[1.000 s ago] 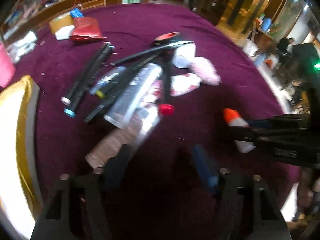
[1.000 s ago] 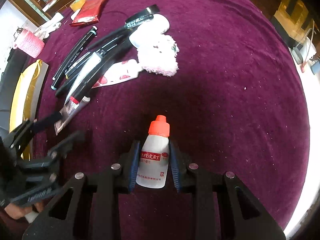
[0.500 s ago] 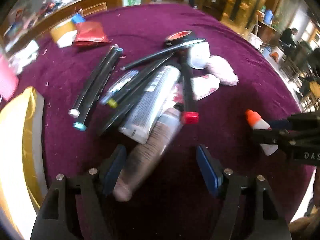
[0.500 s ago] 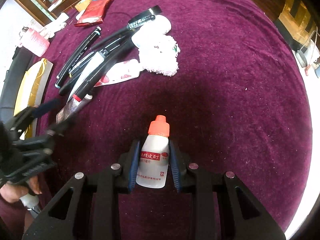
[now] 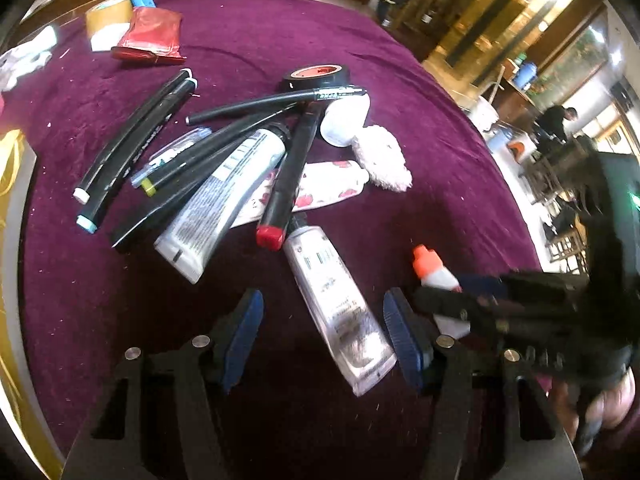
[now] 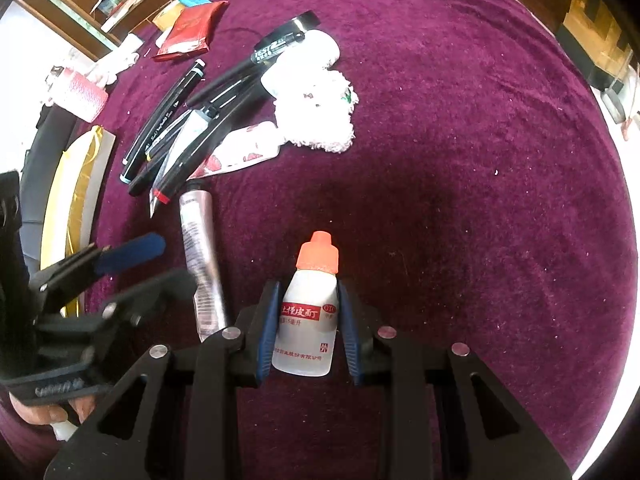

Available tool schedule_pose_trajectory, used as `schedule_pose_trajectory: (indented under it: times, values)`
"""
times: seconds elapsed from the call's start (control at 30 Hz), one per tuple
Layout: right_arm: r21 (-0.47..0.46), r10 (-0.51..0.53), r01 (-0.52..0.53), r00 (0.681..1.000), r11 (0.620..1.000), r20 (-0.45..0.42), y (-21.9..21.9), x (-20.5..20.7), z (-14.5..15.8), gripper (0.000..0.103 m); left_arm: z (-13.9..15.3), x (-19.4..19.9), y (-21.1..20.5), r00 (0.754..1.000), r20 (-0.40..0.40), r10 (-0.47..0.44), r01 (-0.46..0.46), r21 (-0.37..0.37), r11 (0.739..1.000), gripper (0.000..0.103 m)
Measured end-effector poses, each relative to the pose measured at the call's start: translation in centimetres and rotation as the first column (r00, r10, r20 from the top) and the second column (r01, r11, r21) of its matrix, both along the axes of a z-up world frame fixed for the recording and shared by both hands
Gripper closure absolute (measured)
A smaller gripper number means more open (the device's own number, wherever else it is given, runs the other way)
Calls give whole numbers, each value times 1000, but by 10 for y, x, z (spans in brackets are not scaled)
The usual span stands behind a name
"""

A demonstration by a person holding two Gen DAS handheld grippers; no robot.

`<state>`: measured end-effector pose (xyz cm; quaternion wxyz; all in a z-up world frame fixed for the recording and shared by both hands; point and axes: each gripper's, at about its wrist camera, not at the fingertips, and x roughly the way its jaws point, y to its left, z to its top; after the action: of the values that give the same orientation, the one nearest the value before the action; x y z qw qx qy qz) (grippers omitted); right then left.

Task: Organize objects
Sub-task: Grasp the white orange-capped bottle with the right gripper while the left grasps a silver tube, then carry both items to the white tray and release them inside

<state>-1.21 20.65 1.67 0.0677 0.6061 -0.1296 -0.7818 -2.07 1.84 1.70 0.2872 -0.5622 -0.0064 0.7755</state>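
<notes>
While claw (image 5: pixel 322 330) closes | silver tube (image 5: pixel 338 312) betw. pads (untouched) | on cloth.

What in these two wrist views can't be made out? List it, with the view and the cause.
- Small bottle, left wrist view: lower body hidden by the right gripper clamped on it.
- Silver tube, right wrist view: its near end is blurred and covered by the left gripper.
- Gold-edged object, left wrist view: cut off by the frame edge.
</notes>
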Motion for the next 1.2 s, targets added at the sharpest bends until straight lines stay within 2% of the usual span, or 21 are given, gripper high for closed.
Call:
schedule_pose_trajectory:
  times: [0.1,0.23,0.3,0.4,0.47,0.5,0.57,0.67,0.8,0.93,1.0,1.1,1.2]
  values:
    - [18,-3,3,1000,1000,-1,-1,1,-1,77,-2,-2,13,999,-25,21,-21,-29,999,48]
    - [-61,-43,43,999,997,5,12,1,-3,77,-4,-12,16,996,-21,85,-85,-12,996,47]
    - [-47,-31,31,1000,998,0,10,1,-3,77,-4,-7,21,994,-66,88,-91,-36,995,48]
    - [-45,-27,27,1000,999,-9,10,3,-4,77,-6,4,31,987,-153,41,-57,-101,993,50]
    - [-24,-16,15,1000,1000,-26,8,5,-2,77,-5,8,34,980,-200,-1,-35,-178,983,70]
    - [-6,-13,13,999,1000,-31,5,6,-1,77,-5,8,32,982,-191,-3,-31,-176,984,72]
    - [45,7,-5,999,999,-39,-2,7,-1,77,-4,3,21,991,-132,31,-48,-122,991,78]
    - [111,34,-29,998,993,-49,-11,9,0,77,-5,3,7,993,-94,74,-82,-78,994,79]
    - [15,-1,1,1000,1000,-31,-5,11,1,77,3,12,-23,990,-72,122,-124,-14,992,79]
    - [-99,-15,13,999,995,-28,-7,16,11,77,26,22,-52,981,-77,176,-170,81,982,79]
    - [-136,-5,-2,999,991,-45,-16,18,20,77,41,28,-74,975,-87,203,-190,135,972,79]
    - [-179,30,-42,997,983,-70,-43,19,37,77,58,31,-99,965,-102,243,-222,177,959,78]
    - [-200,65,-82,994,976,-93,-71,13,52,77,73,23,-134,950,-123,288,-263,186,947,78]
